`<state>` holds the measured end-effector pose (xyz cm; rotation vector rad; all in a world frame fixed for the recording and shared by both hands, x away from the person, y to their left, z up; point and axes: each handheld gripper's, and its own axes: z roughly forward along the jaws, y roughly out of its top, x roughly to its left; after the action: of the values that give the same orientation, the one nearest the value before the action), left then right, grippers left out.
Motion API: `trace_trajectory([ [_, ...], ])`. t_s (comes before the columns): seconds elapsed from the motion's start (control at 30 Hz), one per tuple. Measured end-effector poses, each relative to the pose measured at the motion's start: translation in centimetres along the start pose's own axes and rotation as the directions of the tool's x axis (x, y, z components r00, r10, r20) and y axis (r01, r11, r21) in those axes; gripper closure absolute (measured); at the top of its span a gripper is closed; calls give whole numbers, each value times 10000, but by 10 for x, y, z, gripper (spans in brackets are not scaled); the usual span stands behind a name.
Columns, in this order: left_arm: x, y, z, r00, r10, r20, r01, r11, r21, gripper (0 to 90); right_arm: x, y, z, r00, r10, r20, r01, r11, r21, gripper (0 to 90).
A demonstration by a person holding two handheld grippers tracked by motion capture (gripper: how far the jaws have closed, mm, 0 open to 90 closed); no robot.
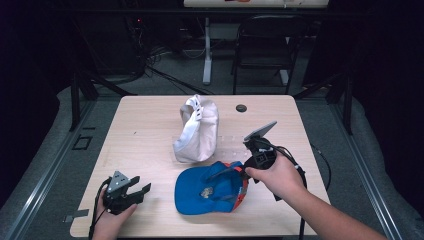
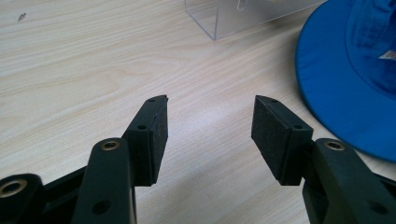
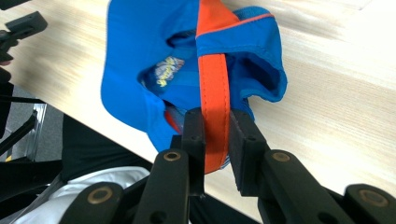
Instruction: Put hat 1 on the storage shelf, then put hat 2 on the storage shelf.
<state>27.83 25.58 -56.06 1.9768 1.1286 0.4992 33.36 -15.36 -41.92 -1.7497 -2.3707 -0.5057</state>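
A blue cap point(image 1: 210, 189) with orange trim lies upside down near the table's front edge. My right gripper point(image 1: 245, 172) is shut on its orange band point(image 3: 215, 93) at the cap's right side, and the cap point(image 3: 140, 60) hangs forward from the jaws. A white cap point(image 1: 196, 129) rests on a clear stand behind it. My left gripper point(image 1: 140, 190) sits open at the front left of the table, nothing between its pads point(image 2: 159, 135). The blue brim point(image 2: 345, 79) lies to its right.
The clear stand's corner point(image 2: 219, 21) shows beyond the left jaws. A small dark round cap point(image 1: 241, 108) sits in the tabletop at the back. A chair and a table leg stand on the floor behind the light wooden table point(image 1: 145, 135).
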Motion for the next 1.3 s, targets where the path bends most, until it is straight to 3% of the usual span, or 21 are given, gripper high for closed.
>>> trace_trajectory([
  [0.43, -1, 0, -1, 10000, 73, 23, -73, 10000, -9, 463, 30, 15, -47, 9977, -34, 675, 37, 10000, -38, 779],
  [0.63, -1, 0, -1, 10000, 68, 64, -68, 10000, 24, 463, 42, 23, -67, 9959, -56, 904, 20, 9992, 402, 779],
  [0.8, -1, 1, -2, 9999, 78, 64, -78, 10000, 8, 463, 51, 29, -82, 9932, 110, 1157, -135, 9997, 214, 779],
  [0.83, -1, 1, -2, 9999, 85, 59, -85, 10000, 14, 463, 52, 31, -86, 9924, -38, 1231, -14, 9991, 420, 779],
  [1.07, -1, 0, -2, 10000, 29, 31, -29, 10000, -62, 463, 53, 33, -100, 9898, 257, 1404, -339, 9978, 564, 779],
  [1.23, -1, 0, 0, 10000, 53, 29, -53, 10000, 3, 463, 46, 33, -113, 9934, 673, 926, -724, 9960, 524, 778],
  [1.3, -2, 1, 0, 10000, 43, 49, -43, 10000, -16, 463, 40, 33, -119, 9942, 1044, 263, -1055, 9934, 450, 778],
])
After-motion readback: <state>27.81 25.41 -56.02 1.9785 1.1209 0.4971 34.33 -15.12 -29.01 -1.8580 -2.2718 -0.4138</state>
